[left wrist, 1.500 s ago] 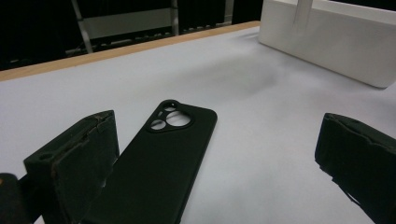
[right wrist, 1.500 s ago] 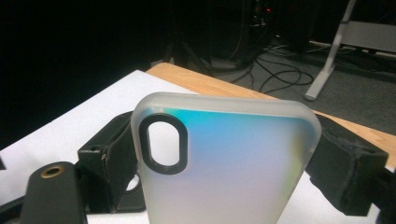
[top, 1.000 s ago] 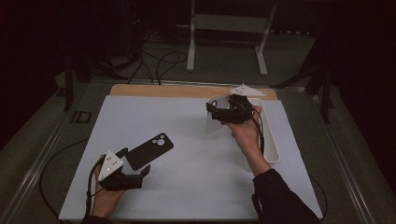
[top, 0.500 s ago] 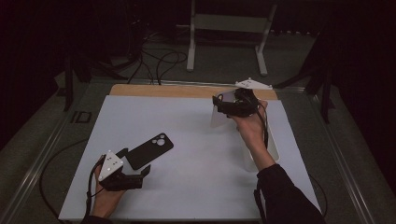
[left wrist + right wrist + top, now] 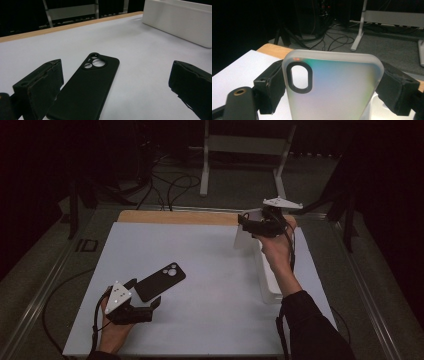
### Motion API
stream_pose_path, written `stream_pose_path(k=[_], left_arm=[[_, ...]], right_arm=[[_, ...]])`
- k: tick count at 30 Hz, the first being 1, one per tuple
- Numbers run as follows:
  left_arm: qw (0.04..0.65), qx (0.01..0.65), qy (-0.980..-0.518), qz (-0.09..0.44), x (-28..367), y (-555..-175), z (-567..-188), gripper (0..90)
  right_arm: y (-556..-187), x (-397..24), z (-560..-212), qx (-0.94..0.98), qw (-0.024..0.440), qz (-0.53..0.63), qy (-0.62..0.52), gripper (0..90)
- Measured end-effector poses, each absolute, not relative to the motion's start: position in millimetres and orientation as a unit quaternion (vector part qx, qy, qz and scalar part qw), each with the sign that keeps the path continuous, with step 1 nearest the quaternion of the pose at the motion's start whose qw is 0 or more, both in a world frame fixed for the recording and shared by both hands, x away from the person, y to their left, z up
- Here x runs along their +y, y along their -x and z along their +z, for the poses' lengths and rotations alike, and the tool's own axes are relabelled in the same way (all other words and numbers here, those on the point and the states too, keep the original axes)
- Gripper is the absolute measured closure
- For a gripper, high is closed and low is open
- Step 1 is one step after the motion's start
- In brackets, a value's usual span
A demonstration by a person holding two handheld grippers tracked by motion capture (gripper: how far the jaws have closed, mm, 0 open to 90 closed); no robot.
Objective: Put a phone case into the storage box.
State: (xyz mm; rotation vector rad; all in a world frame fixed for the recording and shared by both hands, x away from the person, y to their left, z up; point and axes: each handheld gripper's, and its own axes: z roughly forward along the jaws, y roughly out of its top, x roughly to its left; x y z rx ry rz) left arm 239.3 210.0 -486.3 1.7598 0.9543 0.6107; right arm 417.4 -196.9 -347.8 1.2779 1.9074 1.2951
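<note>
Your right gripper sits in the upper right of the high view, above the far end of the white tray, with its jaws clamped across the width of a frosted translucent phone case. In the right gripper view that case fills the centre and bottom of the frame, a black jaw pad pressing on each long edge, and its oval camera cut-out (ringed in black) is at the left of centre.

Your left gripper rests low at the lower left of the high view on the white table surface. Its jaws stand wide apart and hold nothing. The black phone case lies flat just beyond it, angled toward the upper right. In the left gripper view this black case lies in the lower centre, close against the left jaw, its camera holes pointing up the frame; the tray shows in the upper right corner.
</note>
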Motion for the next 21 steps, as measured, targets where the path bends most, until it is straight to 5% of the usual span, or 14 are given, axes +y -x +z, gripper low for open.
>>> stream_pose_path(k=[21], left_arm=[[0.499,0.394,-0.73,0.251,208.5,-239.4,-486.7,0.4]], right_arm=[[-445.2,-227.5,-334.8,0.67,0.302,0.448,-0.509,16.7]])
